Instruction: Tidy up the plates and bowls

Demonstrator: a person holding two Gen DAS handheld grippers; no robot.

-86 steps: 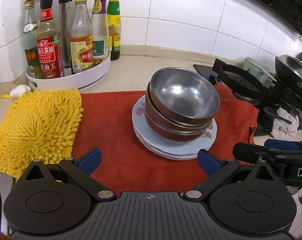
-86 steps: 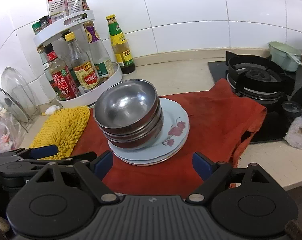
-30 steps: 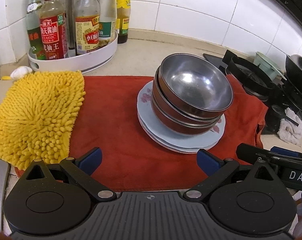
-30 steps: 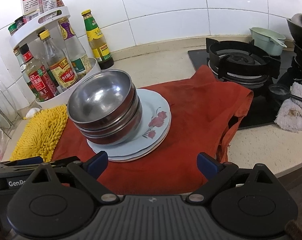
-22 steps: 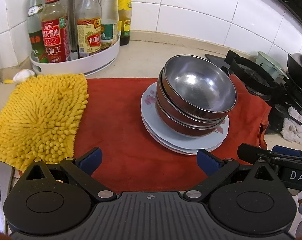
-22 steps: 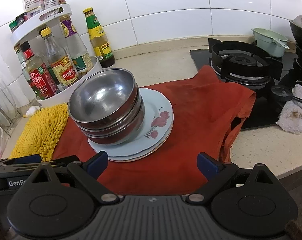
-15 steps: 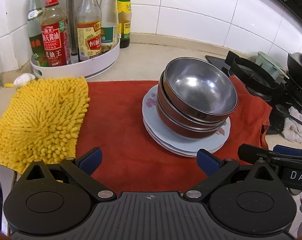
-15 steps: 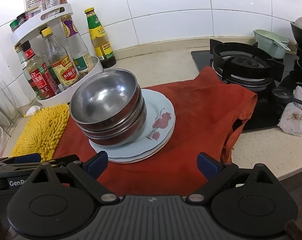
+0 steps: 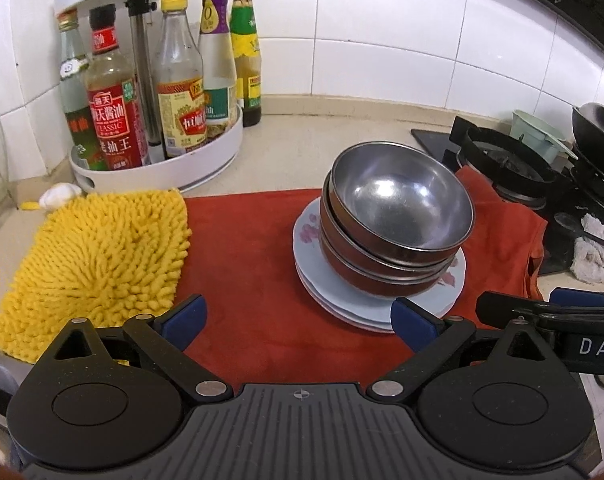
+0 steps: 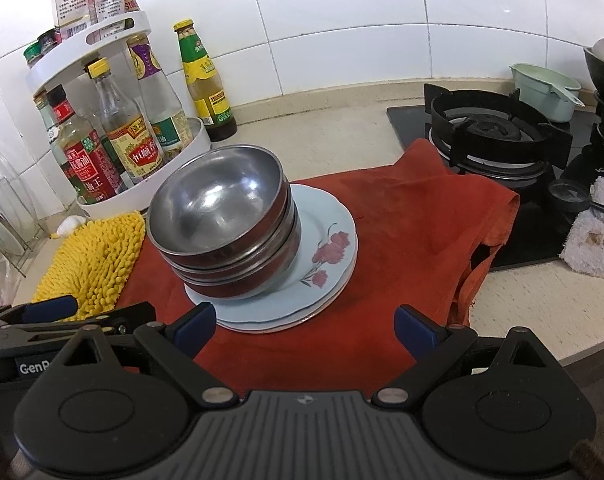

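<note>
Nested steel bowls sit atop stacked floral plates, mid red cloth; plate count unclear, maybe 3. L gripper & R gripper both spread wide, empty, just short of the plates.

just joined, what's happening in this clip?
A person holds two handheld grippers over a kitchen counter. The left gripper and right gripper are both open, holding nothing, aimed at the dishes. A nested stack of steel-lined red bowls sits off-centre on a stack of pale blue floral plates, all on a red cloth. Nothing is gripped or separated yet. A yellow chenille mat lies left of the cloth.
</note>
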